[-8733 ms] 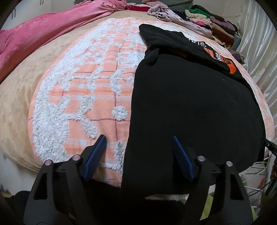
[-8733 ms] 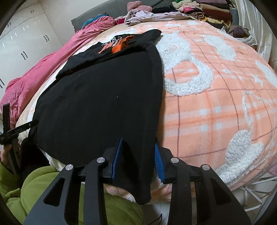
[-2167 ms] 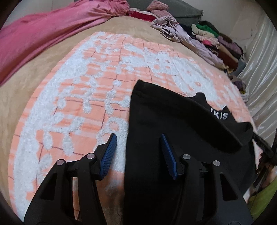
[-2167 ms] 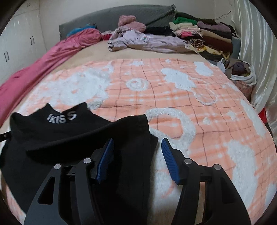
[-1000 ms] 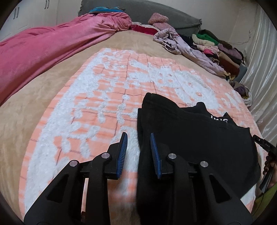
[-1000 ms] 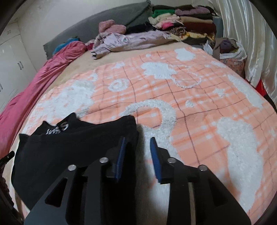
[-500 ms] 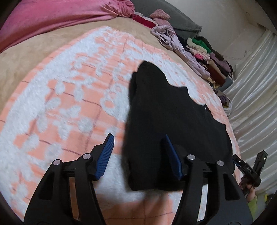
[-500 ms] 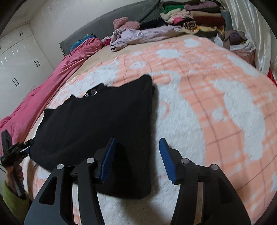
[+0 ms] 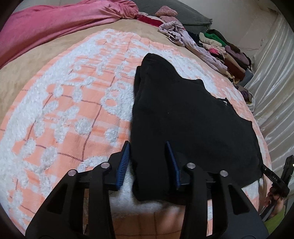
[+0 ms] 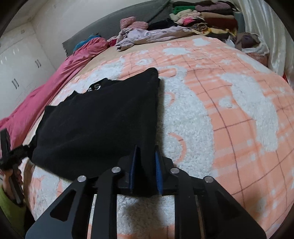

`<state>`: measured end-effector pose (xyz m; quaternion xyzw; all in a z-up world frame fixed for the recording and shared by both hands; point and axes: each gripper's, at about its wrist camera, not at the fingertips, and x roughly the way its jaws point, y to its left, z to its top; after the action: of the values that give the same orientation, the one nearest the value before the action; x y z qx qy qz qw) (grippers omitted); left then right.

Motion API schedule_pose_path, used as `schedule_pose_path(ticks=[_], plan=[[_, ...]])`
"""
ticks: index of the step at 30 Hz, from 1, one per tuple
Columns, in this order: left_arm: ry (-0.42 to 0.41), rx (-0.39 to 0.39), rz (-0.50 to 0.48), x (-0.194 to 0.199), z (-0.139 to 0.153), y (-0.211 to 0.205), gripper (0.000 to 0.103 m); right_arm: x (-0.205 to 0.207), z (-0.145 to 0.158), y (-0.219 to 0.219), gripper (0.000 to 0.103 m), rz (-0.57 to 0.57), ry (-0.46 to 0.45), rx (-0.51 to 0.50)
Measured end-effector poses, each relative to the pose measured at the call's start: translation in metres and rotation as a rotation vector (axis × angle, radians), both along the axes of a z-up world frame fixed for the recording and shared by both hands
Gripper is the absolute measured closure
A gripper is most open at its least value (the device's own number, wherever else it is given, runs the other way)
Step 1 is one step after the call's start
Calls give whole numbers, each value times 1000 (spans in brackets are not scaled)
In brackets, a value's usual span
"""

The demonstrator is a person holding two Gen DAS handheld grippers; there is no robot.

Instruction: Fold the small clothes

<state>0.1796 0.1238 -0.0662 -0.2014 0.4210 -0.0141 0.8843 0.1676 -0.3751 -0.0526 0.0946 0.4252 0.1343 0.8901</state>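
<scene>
Folding under way on a bed spread with an orange-and-white blanket (image 9: 60, 117); a black garment (image 9: 183, 117) lies flat on it, doubled over into a rough rectangle with white lettering showing at its far edge; by the look of it one fold is made and at least one more is left.

Near corners are where both tools work; the left gripper (image 9: 148, 161) straddles the garment's near left corner, its blue pads (image 9: 122, 166) having just been closing, cloth between them but a gap showing on each side, so not yet clamped; the right gripper (image 10: 146, 170) has just been closing too, and its pads (image 10: 159, 174) now pinch the near right corner of the cloth.

Containers are few; a bag (image 10: 255, 45) at the far right edge of the bed holds what looks like bundled cloth, its contents too small to tell.

Beyond the garment, a stack of folded clothes (image 10: 202, 16) stands at the far right; a loose lilac piece (image 10: 147, 35) lies beside it; a pink quilt (image 9: 55, 25) runs along the far left.
</scene>
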Motion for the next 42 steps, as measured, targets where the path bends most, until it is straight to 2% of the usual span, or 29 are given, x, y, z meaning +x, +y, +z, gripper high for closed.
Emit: schedule_pose_path(ticks=[2, 5, 10, 14, 17, 21, 25, 27, 29, 34, 42], plan=[[-3, -5, 3, -3, 1, 1, 68, -2, 3, 2, 81, -7, -7, -13], [-4, 15, 2, -8, 4, -1, 68, -8, 10, 7, 64, -21, -31, -74], [-42, 49, 17, -25, 22, -6, 70, -27, 29, 13, 64, -24, -105, -118], [-120, 104, 25, -40, 44, -19, 70, -32, 41, 40, 64, 61, -147, -111], [-149, 134, -15, -43, 57, -41, 70, -27, 43, 72, 64, 143, -151, -111], [-132, 167, -106, -31, 57, -77, 65, -20, 39, 116, 64, 246, -142, -116], [-41, 245, -163, -12, 29, -103, 59, -13, 23, 147, 64, 284, -115, -204], [-2, 280, -152, -9, 15, -101, 59, -10, 14, 146, 64, 255, -99, -256], [-3, 252, -143, -11, 8, -89, 59, -7, 7, 131, 64, 205, -85, -270], [-26, 229, -149, -19, 8, -78, 60, -6, 2, 85, 69, 124, -52, -180], [-42, 212, -135, -34, 13, -71, 60, -19, 5, 72, 69, 82, -57, -170]])
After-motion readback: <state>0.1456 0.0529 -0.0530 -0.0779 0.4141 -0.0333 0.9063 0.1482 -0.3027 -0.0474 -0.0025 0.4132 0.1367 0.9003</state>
